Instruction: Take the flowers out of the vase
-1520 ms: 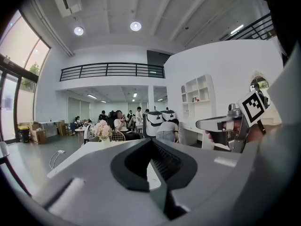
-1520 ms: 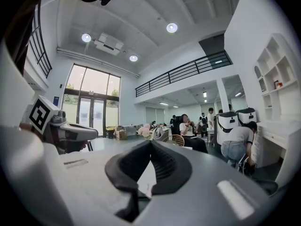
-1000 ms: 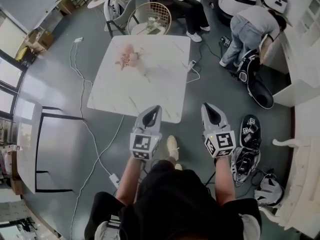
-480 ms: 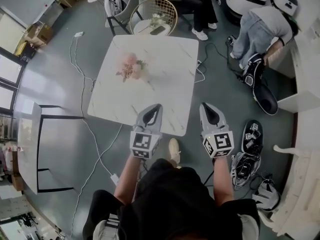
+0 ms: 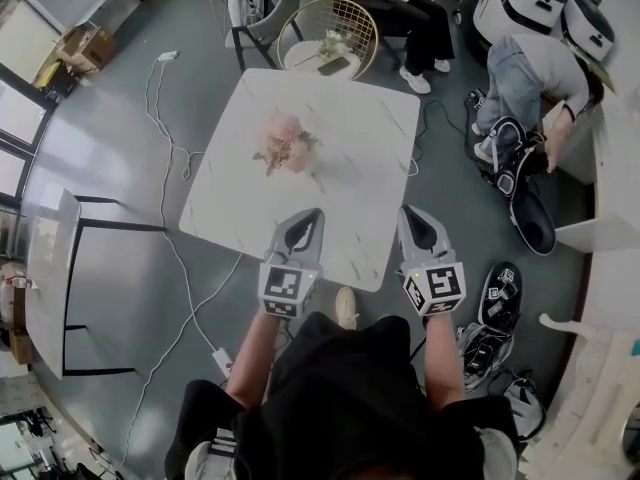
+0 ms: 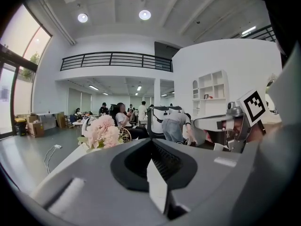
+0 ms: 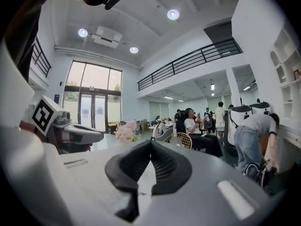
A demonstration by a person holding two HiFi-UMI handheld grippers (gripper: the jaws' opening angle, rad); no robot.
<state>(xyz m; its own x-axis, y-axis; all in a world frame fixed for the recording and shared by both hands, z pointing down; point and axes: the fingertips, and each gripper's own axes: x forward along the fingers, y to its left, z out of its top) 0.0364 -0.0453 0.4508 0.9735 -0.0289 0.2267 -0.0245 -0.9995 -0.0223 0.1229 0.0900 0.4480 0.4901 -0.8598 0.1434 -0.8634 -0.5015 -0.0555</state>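
Print: the only thing I can read off is the black-and-white square markers, one on each gripper's cube. Anything else in the room is too small to make out.

Left gripper point(image 5: 306, 218): jaws pressed together at the tips, nothing between them. Its own view point(image 6: 151, 141) shows just the dark eye-shaped gap behind the closed tips, empty. It points nearly level, tips over the near edge of the white marble table point(image 5: 355, 138).

Right gripper point(image 5: 416, 216): same story, jaws fully closed and holding nothing, confirmed in its own view point(image 7: 150, 143). It sits beside the left one, also over the table's near edge. Neither touches the tabletop as far as I can tell.

Flowers point(image 5: 286, 144): pink bunch with some green leaves, on the far-left part of the table, well apart from both grippers. They also show low in the left gripper view point(image 6: 100, 132) and small in the right gripper view point(image 7: 126, 132).

Hard to see:
- The vase: from above the blooms cover it, and in the gripper views the gripper bodies cut it off. Can't tell its shape or material.
- The lower half of both gripper views is filled by the grey gripper housing.
- The operator's torso blocks the floor at the bottom of the head view.
- Bent-over person point(image 5: 525, 68) at right, their hands behind gear on the floor.
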